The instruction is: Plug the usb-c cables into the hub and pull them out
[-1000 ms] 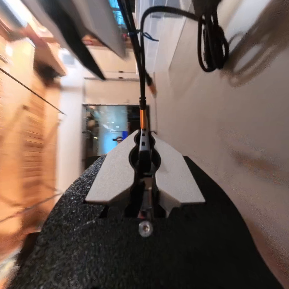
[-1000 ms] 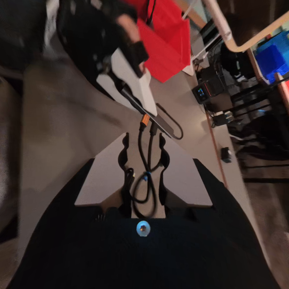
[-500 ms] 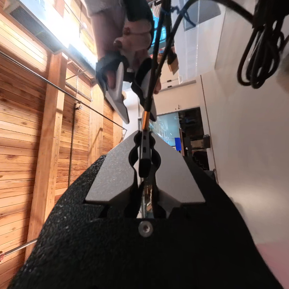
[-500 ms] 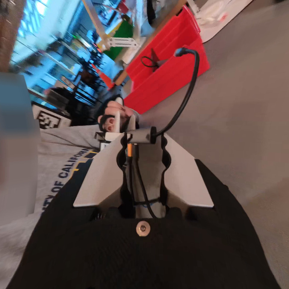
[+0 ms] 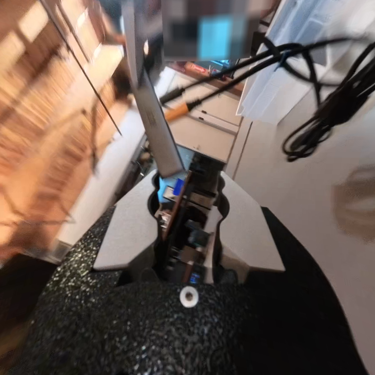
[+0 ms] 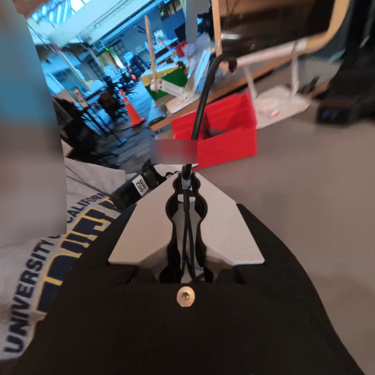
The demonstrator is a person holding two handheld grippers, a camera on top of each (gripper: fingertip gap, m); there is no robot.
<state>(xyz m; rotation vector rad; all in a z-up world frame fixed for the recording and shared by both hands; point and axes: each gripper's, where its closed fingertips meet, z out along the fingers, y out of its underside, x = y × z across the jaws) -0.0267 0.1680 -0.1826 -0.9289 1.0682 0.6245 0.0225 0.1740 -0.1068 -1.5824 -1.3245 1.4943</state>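
The grey USB hub (image 5: pixel 151 121) is a long slim bar running from the top of the left wrist view down to my left gripper's left fingertip. An orange-collared plug (image 5: pixel 176 111) and a black plug (image 5: pixel 172 95) meet its side, and their cables lead up right to a coiled black bundle (image 5: pixel 324 113). My left gripper (image 5: pixel 188 176) is open and holds nothing. My right gripper (image 6: pixel 186 178) is shut on the hub's end (image 6: pixel 185 181), seen end-on. The hub's black tail cable (image 6: pixel 203 105) rises above it, and two thin cables (image 6: pixel 186 223) hang between the fingers.
The grey tabletop (image 6: pixel 294 192) lies to the right. A red bin (image 6: pixel 227 142) stands behind the hub, with an orange cone (image 6: pixel 133 111) and table legs farther back. A person's grey sweatshirt (image 6: pixel 85 194) and the left gripper's body (image 6: pixel 132 190) are at the left.
My left gripper was shut on the hub and has opened and let it go. My right gripper, open around the hub half a second ago, has shut on it. Both views swung.
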